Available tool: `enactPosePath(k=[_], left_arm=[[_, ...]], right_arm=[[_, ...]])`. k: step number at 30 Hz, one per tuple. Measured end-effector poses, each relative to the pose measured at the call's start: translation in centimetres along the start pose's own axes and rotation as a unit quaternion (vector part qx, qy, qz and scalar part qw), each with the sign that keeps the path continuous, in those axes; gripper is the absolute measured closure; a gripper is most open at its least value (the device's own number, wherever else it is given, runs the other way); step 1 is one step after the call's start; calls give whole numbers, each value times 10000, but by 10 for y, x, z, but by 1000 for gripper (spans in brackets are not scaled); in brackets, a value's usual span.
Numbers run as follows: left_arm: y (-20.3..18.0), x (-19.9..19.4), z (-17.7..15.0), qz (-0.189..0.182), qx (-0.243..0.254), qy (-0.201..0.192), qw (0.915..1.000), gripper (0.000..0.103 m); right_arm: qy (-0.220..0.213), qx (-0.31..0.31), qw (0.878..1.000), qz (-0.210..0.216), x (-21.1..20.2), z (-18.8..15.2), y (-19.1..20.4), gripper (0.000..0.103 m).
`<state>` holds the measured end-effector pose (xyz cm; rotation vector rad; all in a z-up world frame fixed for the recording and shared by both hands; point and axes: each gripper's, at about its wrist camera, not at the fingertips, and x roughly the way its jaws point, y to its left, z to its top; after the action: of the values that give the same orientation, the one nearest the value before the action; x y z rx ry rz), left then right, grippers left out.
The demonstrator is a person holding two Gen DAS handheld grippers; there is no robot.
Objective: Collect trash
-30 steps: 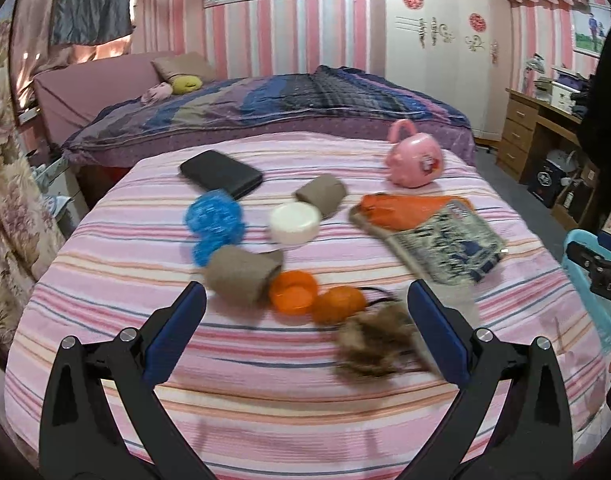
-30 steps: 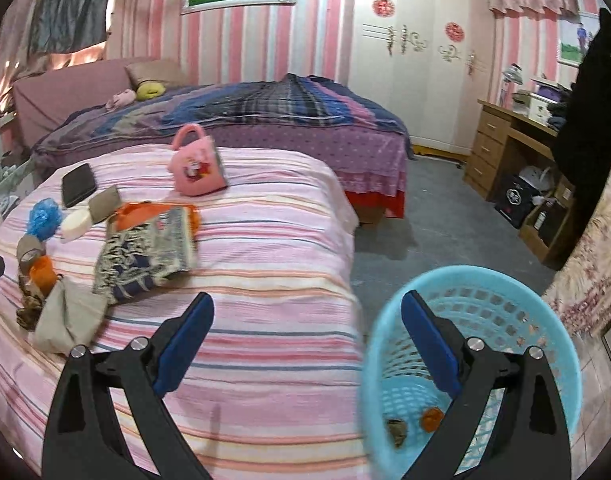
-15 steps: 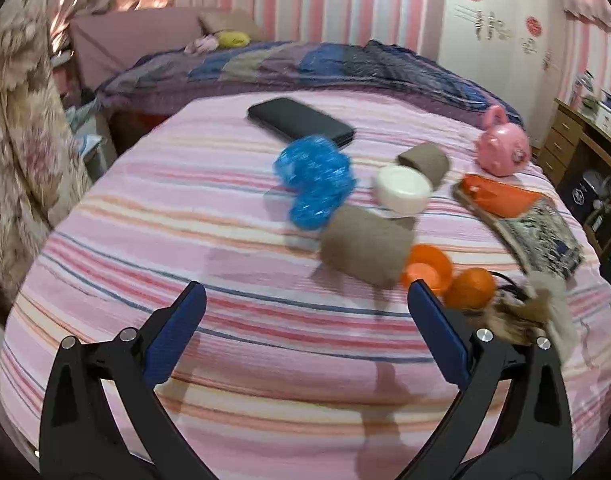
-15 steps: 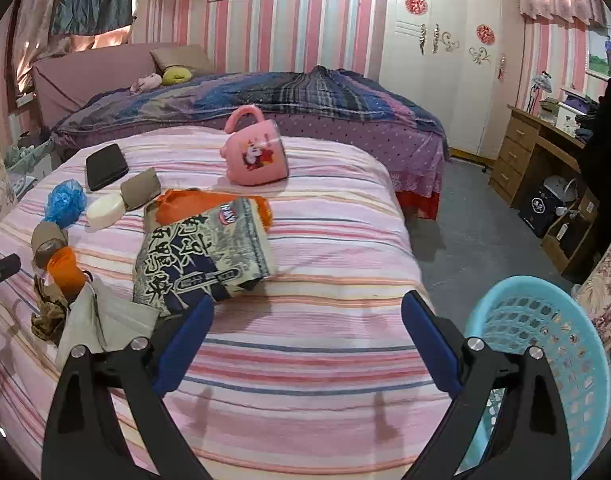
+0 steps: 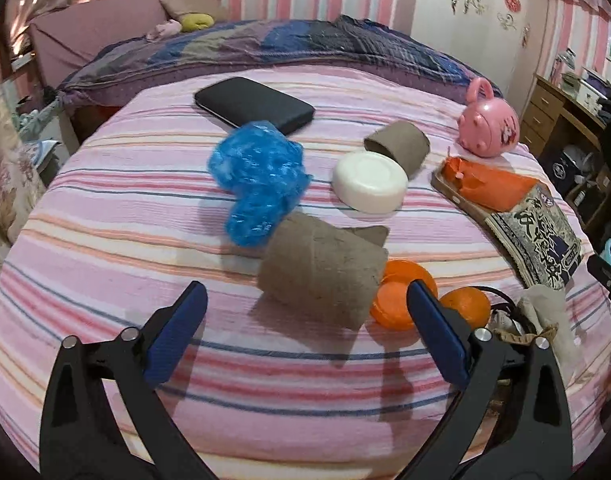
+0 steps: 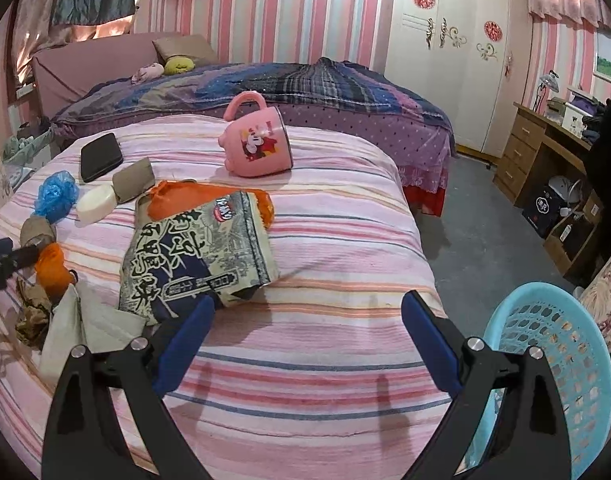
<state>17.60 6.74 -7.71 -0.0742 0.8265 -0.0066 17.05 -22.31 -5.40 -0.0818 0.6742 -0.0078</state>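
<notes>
Left gripper (image 5: 305, 300) is wide open over the striped bedspread (image 5: 105, 208), nothing in it. A cardboard tube (image 5: 325, 272) lies right between the fingertips, orange lid (image 5: 397, 300) touching it on the right, crumpled blue bag (image 5: 257, 176) just behind. White puck (image 5: 369, 182) and black case (image 5: 253, 104) sit farther back.

The left wrist view sits low and close over the striped bed (image 5: 105, 208), facing the far wall, the cardboard tube (image 5: 321, 276) right before its jaws. The right wrist view stands further back toward the bed's right side, taking in the floor and blue basket (image 6: 561, 364). Both share the clutter, and probably the same pink mug (image 6: 257, 142)
</notes>
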Motion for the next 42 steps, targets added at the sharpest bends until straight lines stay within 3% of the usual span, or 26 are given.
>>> enactPosePath(k=[3, 7, 10, 13, 25, 27, 32, 36, 38, 40, 42], left_arm=[[1, 1, 2, -135, -29, 3, 9999, 13], [-6, 0, 0, -244, 120, 6, 9996, 37], [-8, -3, -1, -191, 192, -34, 9996, 48], [-6, -7, -1, -144, 153, -89, 9997, 49], [2, -36, -3, 631, 143, -537, 9965, 49], [5, -37, -2, 813, 101, -584, 9949, 49], [9, -34, -1, 879, 45, -542, 9946, 49], [13, -36, 0, 824, -54, -585, 9949, 49], [13, -39, 0, 797, -89, -675, 9945, 49], [10, -43, 0, 795, -42, -819, 9935, 49], [5, -45, 0, 758, 41, -880, 9932, 49]], right_arm=[[38, 49, 10000, 27, 4, 1, -3, 10], [48, 68, 10000, 41, 7, 2, -3, 10], [33, 53, 10000, 48, 6, 2, -4, 10], [10, 33, 10000, 67, 6, 2, -3, 10], [43, 73, 9990, 446, 7, 5, 4, 10], [96, 56, 9987, 498, 12, 8, 7, 10], [550, 68, 9961, 691, 36, 11, 15, 13], [744, 174, 9926, 942, 45, 9, 14, 28], [721, 215, 9917, 1043, 45, 9, 14, 42], [691, 246, 9898, 1225, 43, 8, 14, 71], [632, 209, 9907, 1189, 41, 8, 13, 80]])
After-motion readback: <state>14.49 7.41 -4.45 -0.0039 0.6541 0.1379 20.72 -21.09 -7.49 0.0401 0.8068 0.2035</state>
